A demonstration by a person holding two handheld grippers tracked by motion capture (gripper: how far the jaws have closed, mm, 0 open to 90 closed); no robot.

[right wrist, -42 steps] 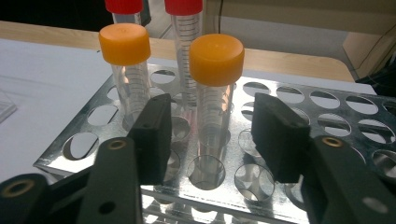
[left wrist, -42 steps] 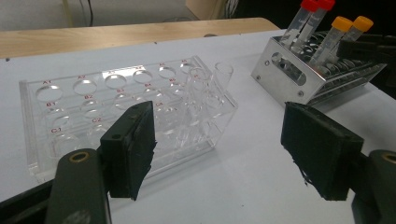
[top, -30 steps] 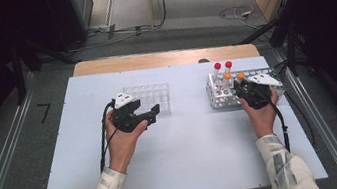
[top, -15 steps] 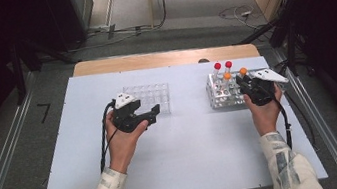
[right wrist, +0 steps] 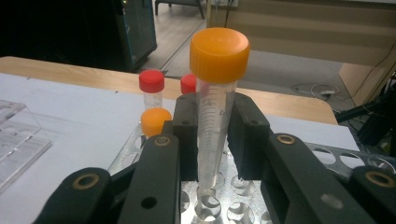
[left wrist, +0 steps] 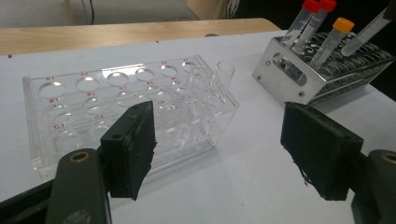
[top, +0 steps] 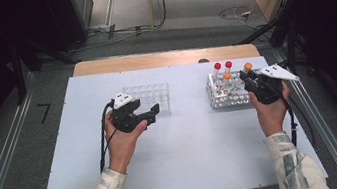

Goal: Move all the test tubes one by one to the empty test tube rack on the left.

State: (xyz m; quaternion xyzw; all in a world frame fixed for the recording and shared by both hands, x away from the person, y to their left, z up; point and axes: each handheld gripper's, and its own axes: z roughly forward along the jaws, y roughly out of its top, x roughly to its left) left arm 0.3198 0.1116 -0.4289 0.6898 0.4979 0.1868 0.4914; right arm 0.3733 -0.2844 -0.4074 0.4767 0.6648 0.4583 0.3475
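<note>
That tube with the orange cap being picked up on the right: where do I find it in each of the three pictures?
High view: the held orange-capped tube stands at the right, above the metal rack, in the right gripper.
Left gripper view: top right corner, a clear tube slanting up out of the picture, cap cut off.
Right gripper view: centre, upright between the black fingers, tube at.
Shared landmark: the two red-capped tubes.

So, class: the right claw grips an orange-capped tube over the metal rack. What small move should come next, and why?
Probably lift it straight up a little more. The right claw is shut on the tube, whose tip sits just above the rack holes, so rising clears it before carrying it toward the clear rack, where the left claw waits open.
</note>
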